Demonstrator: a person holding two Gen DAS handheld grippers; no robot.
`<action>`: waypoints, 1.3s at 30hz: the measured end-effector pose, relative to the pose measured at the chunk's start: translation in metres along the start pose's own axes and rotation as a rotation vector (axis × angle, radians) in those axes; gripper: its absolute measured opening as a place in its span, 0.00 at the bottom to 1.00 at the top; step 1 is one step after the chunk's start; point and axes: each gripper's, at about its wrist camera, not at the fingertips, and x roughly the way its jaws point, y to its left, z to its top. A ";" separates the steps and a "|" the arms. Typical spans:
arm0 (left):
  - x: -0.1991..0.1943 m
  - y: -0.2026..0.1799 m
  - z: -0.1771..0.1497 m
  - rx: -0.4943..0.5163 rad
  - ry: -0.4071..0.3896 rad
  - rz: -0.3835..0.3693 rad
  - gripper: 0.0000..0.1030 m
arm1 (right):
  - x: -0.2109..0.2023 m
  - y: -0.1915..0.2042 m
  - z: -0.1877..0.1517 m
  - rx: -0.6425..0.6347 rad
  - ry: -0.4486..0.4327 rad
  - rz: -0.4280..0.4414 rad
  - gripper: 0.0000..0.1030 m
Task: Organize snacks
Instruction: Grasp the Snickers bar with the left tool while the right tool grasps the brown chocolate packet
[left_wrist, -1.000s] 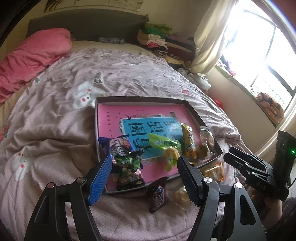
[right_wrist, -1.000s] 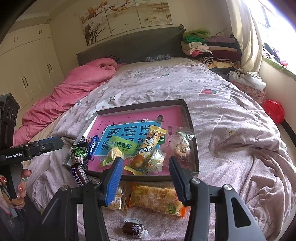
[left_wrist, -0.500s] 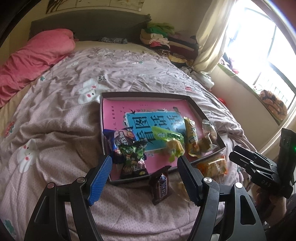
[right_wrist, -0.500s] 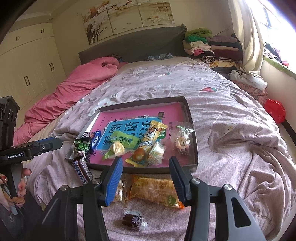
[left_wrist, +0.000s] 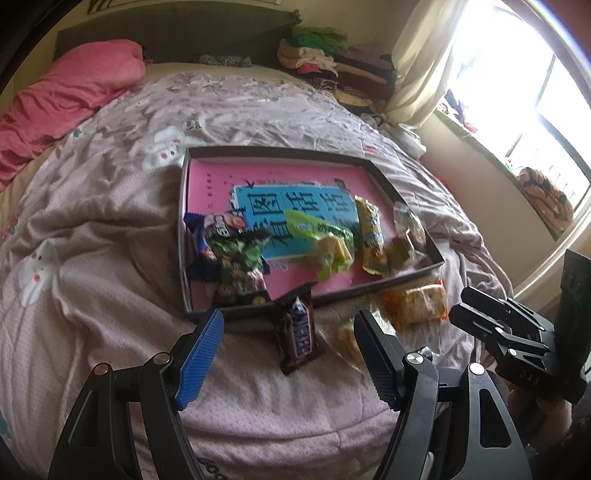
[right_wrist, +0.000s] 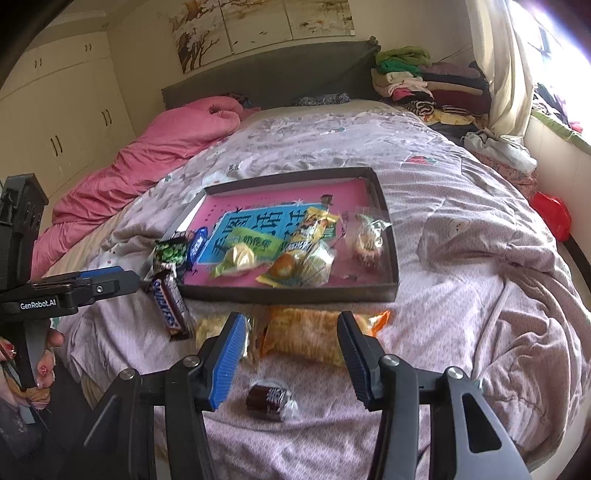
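From the left wrist view, the left claw (left_wrist: 288, 347) stands open and empty above a bed covered with a pale pink quilt printed with white rabbits (left_wrist: 92, 266). Between its blue pad and black pad lies a brown chocolate bar in a glossy wrapper (left_wrist: 298, 330), resting on the quilt with its far end touching the near wall of a shallow dark cardboard tray with a pink and blue printed floor (left_wrist: 280, 153). Inside the tray sit several wrapped snacks, among them a green crinkled packet (left_wrist: 236, 254). The right claw (left_wrist: 491, 317) shows at the right edge. From the right wrist view, the right claw (right_wrist: 291, 350) is also open and holds nothing; an orange crinkly snack bag (right_wrist: 314, 332) lies on the quilt just ahead of it, beside the tray's near wall (right_wrist: 295, 295). A small dark wrapped sweet (right_wrist: 269, 397) rests nearer the camera. At the left edge the left claw (right_wrist: 110, 282) hovers by the chocolate bar (right_wrist: 170, 304), held by a hand (right_wrist: 40, 365). The soft, rumpled quilt could let a claw catch fabric along with a wrapper, and the slick wrappers may slip out of a shallow pinch. The leaning bar could also nudge the light tray when lifted.
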 end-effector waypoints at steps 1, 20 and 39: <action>0.001 -0.001 -0.001 0.004 0.003 0.003 0.73 | 0.000 0.002 -0.002 -0.005 0.006 0.004 0.50; 0.016 -0.004 -0.014 -0.010 0.057 -0.004 0.73 | 0.013 0.021 -0.033 -0.049 0.125 0.037 0.50; 0.036 0.005 -0.019 -0.053 0.070 -0.032 0.72 | 0.040 0.022 -0.047 -0.050 0.203 0.021 0.52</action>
